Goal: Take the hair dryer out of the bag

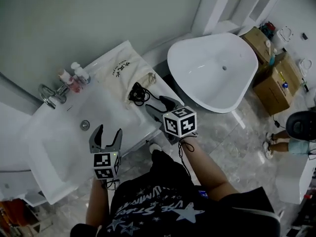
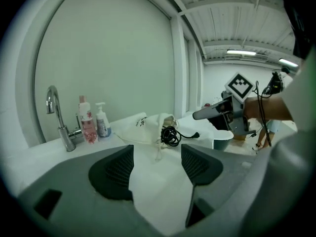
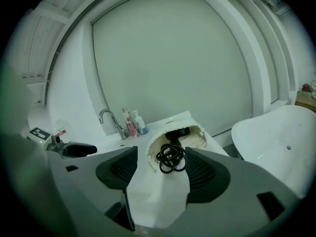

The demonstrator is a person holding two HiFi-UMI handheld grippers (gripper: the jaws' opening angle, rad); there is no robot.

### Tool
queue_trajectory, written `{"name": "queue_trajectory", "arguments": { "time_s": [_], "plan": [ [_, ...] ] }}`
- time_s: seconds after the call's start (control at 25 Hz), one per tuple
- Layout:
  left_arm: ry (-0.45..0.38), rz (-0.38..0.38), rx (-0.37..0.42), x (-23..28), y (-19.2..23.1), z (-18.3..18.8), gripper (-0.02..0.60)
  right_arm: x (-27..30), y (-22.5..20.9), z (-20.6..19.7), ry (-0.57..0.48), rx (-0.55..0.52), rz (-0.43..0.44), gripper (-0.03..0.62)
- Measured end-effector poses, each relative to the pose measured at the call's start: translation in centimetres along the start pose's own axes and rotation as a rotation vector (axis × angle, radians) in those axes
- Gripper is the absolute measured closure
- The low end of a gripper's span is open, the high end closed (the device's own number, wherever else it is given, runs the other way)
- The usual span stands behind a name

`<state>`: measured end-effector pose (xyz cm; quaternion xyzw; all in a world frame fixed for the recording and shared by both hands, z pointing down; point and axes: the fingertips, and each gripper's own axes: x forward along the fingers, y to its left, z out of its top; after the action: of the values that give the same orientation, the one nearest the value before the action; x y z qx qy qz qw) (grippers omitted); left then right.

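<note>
Both claws stand spread and empty. The right claw (image 1: 154,102) is near the black cord (image 1: 138,94), and the left claw (image 1: 108,131) hangs over the sink, further back. The hair dryer (image 3: 177,131) lies mostly inside the cream bag (image 1: 126,73) on the counter (image 1: 131,120), its cord spilling out. Pulling the cord alone would likely drag the unpinned bag or snag the dryer. Both forearms reach forward, claws tilted slightly down.

The head view looks steeply down on the desk (image 1: 107,106) from high above; both gripper views look low across it, near, sharing the bag (image 3: 197,135) and tap (image 3: 109,116)
</note>
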<state>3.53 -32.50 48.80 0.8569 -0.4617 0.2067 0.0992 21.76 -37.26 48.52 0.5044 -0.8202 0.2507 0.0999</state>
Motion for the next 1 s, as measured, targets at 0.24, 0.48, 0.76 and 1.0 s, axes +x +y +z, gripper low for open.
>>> {"name": "queue_trajectory", "arguments": {
  "time_s": [0.24, 0.48, 0.76, 1.0],
  "plan": [
    [0.039, 0.062, -0.014, 5.4, -0.3, 1.2, 0.272, 5.9, -1.7, 1.1, 0.095, -0.030, 0.087, 0.310],
    [0.088, 0.075, -0.038, 10.0, -0.3, 1.0, 0.272, 10.4, -3.0, 0.8, 0.220, -0.075, 0.133, 0.313],
    [0.108, 0.072, -0.010, 15.7, -1.1, 0.8, 0.273, 13.2, -4.1, 0.6, 0.304, -0.117, 0.171, 0.315],
    [0.063, 0.135, -0.042, 16.9, 0.5, 1.8, 0.437, 15.3, -4.1, 0.3, 0.357, -0.141, 0.202, 0.316]
  ]
}}
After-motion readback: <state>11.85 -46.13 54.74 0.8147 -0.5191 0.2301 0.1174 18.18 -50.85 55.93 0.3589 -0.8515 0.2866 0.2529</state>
